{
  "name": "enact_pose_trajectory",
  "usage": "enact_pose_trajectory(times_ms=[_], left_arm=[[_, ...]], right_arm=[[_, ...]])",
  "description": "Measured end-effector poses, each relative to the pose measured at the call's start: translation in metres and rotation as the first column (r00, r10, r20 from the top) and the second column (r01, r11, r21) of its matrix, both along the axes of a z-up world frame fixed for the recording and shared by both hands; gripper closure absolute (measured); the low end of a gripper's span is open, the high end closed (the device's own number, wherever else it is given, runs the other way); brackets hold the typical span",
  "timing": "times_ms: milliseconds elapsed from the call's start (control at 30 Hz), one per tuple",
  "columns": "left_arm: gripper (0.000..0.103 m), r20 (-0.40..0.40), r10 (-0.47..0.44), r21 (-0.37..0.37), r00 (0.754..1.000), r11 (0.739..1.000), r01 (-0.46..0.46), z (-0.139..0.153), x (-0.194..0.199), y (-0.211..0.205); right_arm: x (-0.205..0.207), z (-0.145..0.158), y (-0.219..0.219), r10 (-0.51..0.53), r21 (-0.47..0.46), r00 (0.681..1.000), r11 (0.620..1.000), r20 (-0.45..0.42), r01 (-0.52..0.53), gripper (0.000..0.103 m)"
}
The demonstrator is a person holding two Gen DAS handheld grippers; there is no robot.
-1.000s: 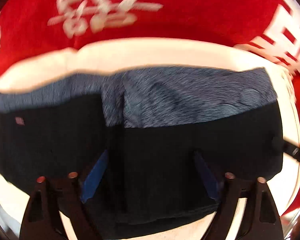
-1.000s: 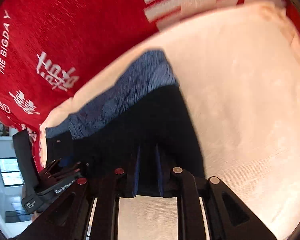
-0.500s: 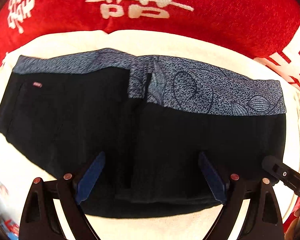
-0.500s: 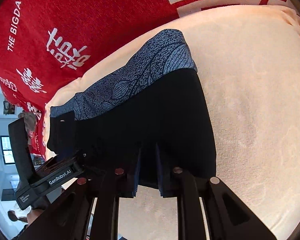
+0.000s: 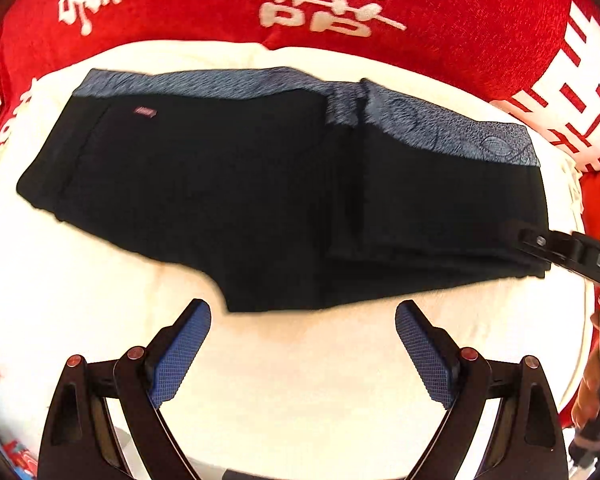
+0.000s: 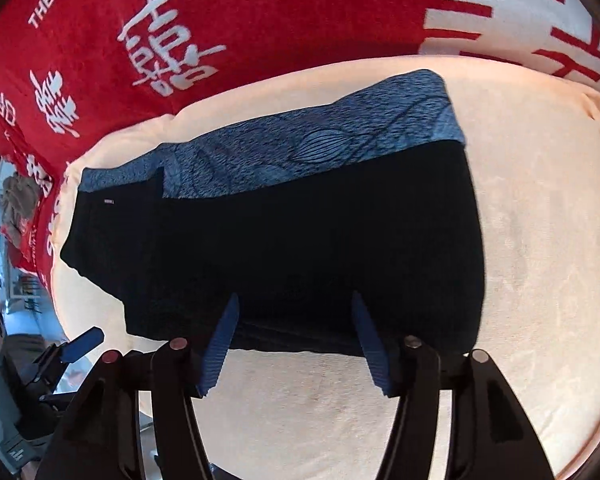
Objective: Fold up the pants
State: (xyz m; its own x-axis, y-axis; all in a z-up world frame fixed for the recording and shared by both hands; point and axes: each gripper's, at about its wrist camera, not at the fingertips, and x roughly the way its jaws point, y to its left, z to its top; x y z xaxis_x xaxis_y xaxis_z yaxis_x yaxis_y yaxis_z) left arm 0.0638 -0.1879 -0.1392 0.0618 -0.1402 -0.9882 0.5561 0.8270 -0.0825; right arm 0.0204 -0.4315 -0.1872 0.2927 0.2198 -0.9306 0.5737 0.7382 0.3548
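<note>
Black pants (image 5: 240,184) with a blue-grey patterned waistband (image 5: 440,132) lie folded flat on a cream cloth (image 5: 80,280). My left gripper (image 5: 302,312) hangs open just short of their near edge, with nothing between its fingers. In the right wrist view the pants (image 6: 300,240) fill the middle. The jaws of my right gripper (image 6: 295,300) are opening; the pants' near edge lies between the blue pads, which stand clear of the fabric. The right gripper (image 5: 560,248) also pokes in at the pants' right end in the left wrist view.
A red blanket (image 5: 460,8) with white characters surrounds the cream cloth on the far side and both ends. Bare cream cloth (image 6: 540,240) stretches right of the pants. A person's hand (image 5: 596,392) shows at the right edge. My left gripper (image 6: 80,340) shows at the lower left.
My left gripper has pulled back off the pants to bare cloth in front of them. My right gripper's jaws have spread and let go of the pants' edge.
</note>
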Motion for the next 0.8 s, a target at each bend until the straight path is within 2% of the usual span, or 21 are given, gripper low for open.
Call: enact_pose_trajectory(times_ms=[167,200,267,333,367,433,600,800], left_arm=[[0.009,0.015,0.008,-0.019,1.0,1.0,-0.008,0.014,0.015,0.036],[0.009,0.021,0.011,-0.025,1.0,1.0,-0.011,0.016,0.018,0.041],[0.009,0.031,0.023,-0.034,0.999,0.999,-0.022,0.02,0.024,0.055],[0.009,0.032,0.042,-0.034,0.999,0.999,-0.041,0.023,0.031,0.067],[0.009,0.028,0.056,-0.036,0.998,0.998,-0.055,0.024,0.034,0.075],[0.009,0.024,0.073,-0.039,0.997,0.997,-0.072,0.028,0.039,0.089],[0.009,0.037,0.088,0.0,0.995,0.996,-0.088,0.026,0.044,0.119],[0.009,0.012,0.132,0.004,0.991,0.991,-0.132,0.018,0.045,0.146]], right_arm=[[0.037,0.022,0.035,0.056,-0.062,0.998,0.997,0.042,-0.053,0.04],[0.047,0.023,0.04,0.062,-0.072,0.997,0.996,0.048,-0.059,0.035],[0.064,0.019,0.048,0.062,-0.074,0.997,0.996,0.044,-0.059,0.029],[0.078,0.007,0.058,0.054,-0.056,0.998,0.997,0.017,-0.053,0.029],[0.083,-0.006,0.065,0.046,-0.019,0.999,0.999,-0.017,-0.046,0.029],[0.084,-0.018,0.077,0.025,0.017,0.998,1.0,-0.052,-0.024,0.028],[0.085,-0.017,0.106,0.087,-0.109,0.992,0.989,-0.093,-0.097,0.024],[0.082,-0.015,0.11,0.102,-0.126,0.988,0.985,-0.112,-0.116,0.024]])
